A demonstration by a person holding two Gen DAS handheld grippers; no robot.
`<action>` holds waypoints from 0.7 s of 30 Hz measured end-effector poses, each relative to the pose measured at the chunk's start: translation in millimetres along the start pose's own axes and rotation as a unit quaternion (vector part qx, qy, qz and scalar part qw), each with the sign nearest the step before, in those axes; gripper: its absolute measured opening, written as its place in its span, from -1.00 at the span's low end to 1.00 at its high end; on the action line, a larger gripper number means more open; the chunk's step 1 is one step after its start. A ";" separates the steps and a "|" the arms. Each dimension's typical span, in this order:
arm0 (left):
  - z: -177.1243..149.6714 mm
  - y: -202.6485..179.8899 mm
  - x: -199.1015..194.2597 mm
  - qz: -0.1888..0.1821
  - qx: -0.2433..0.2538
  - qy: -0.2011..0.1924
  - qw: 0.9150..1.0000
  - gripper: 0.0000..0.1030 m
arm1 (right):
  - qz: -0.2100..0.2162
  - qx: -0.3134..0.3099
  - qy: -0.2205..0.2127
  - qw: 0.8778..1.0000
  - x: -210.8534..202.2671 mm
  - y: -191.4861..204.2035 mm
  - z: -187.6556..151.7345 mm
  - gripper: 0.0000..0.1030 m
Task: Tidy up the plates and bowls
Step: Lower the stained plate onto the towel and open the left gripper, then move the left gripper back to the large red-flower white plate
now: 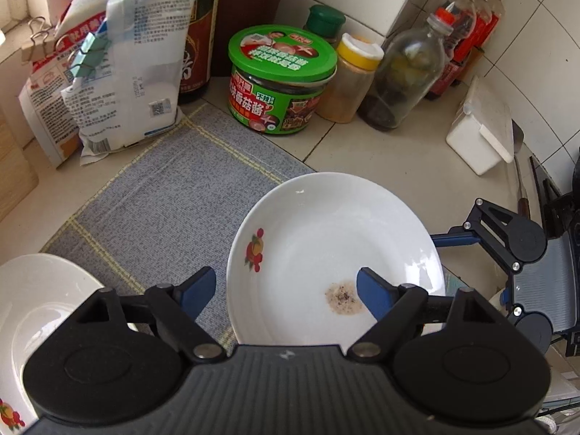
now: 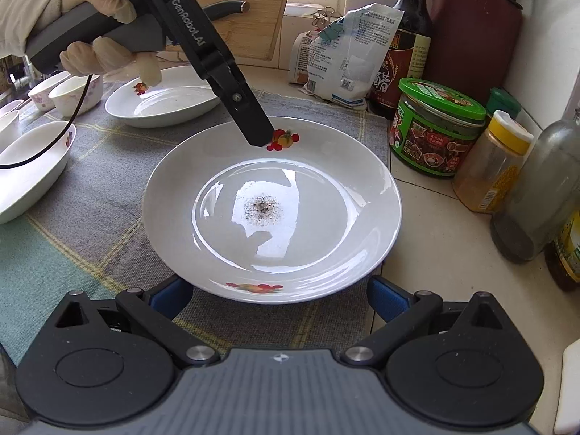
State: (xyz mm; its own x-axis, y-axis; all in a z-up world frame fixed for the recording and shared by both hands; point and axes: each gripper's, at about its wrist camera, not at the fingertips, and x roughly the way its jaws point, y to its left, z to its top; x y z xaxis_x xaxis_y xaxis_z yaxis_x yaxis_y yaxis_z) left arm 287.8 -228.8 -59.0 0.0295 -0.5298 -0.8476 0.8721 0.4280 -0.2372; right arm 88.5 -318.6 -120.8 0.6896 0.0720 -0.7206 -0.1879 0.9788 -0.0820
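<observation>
A white plate [image 2: 272, 210] with fruit decals and a dark speckled stain at its centre lies on the grey woven mat [image 2: 90, 217]. My right gripper [image 2: 279, 301] is open, its blue fingers wide apart on either side of the plate's near rim. My left gripper [image 1: 286, 293] is open too: one blue finger hangs over the plate [image 1: 333, 246], the other over the mat [image 1: 163, 199], and the pads touch nothing. From the right wrist view a gloved hand holds the left gripper [image 2: 259, 134] over the far rim. A second fruit-decal plate [image 2: 163, 101] [image 1: 36, 308] sits further left.
Several small bowls [image 2: 72, 94] and a larger white bowl [image 2: 29, 170] stand at the mat's left. A green jar [image 1: 279, 79], spice bottle [image 1: 351, 79], glass bottles [image 1: 406, 76], clipped bags [image 1: 127, 72] and a white box [image 1: 478, 134] crowd the tiled wall side.
</observation>
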 end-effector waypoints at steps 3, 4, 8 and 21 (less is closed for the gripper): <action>-10.0 -6.8 -13.6 0.007 0.006 -0.015 1.000 0.64 | -0.009 0.011 0.006 1.000 -5.2 5.3 -2.5 1.00; -14.3 -10.8 -18.9 0.010 0.008 -0.021 1.000 0.64 | -0.009 0.014 0.006 1.000 -7.3 7.1 -3.5 1.00; -29.1 -21.0 -35.7 0.009 0.008 -0.039 0.999 0.64 | -0.010 0.027 0.009 1.000 -16.7 16.9 -7.8 1.00; -106.2 -50.3 -93.1 0.040 0.004 -0.097 0.994 0.72 | 0.005 -0.001 0.024 1.000 -42.5 81.1 -15.5 1.00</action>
State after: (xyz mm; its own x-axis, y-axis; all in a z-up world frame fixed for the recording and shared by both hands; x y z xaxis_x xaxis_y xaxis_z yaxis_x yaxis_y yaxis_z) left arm 189.3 -123.3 -18.6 0.1926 -0.6261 -0.7555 0.8665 0.4699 -0.1685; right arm 33.1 -245.3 -107.6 0.6526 0.0725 -0.7542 -0.1964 0.9776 -0.0760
